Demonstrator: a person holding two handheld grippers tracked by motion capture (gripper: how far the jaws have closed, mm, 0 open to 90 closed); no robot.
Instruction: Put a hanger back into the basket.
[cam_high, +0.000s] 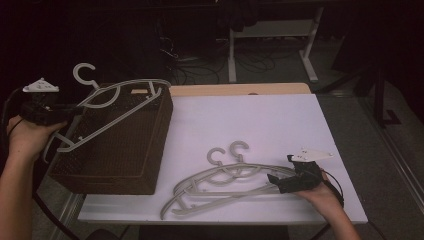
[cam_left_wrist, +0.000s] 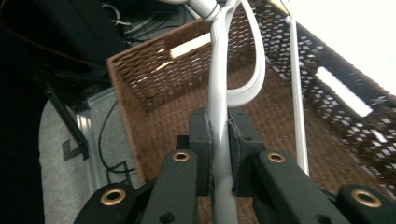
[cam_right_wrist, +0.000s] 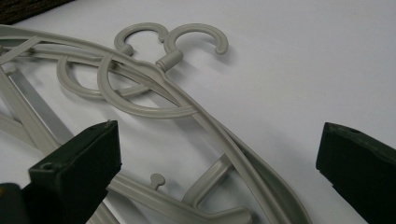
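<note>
Three pale grey plastic coat hangers are in play, and one of them (cam_high: 112, 107) is in your left gripper (cam_high: 75, 111). In the left gripper view its jaws are closed tight on the hanger's arm (cam_left_wrist: 219, 135), the pads pressing it from both sides, with the hook end reaching ahead of the jaws over the open brown woven basket (cam_high: 150, 165). From the high view the hanger is slanted across the basket's top, part of it apparently bearing on the rim.

Step in hand, in my judgement: loading this hanger into the basket. It is over the opening but not yet laid down inside.

Your right gripper (cam_high: 280, 180) has its jaws spread wide and holds nothing. The two remaining grey hangers (cam_right_wrist: 154, 93) lie overlapped on the white bench (cam_high: 280, 120), directly ahead of and between those jaws, hooks side by side on the far side.

Next move calls for lowering the held hanger until it clears the rim, then parting the left jaws. After that, close the right jaws on one arm alone; the overlapping pair could lift together.
</note>
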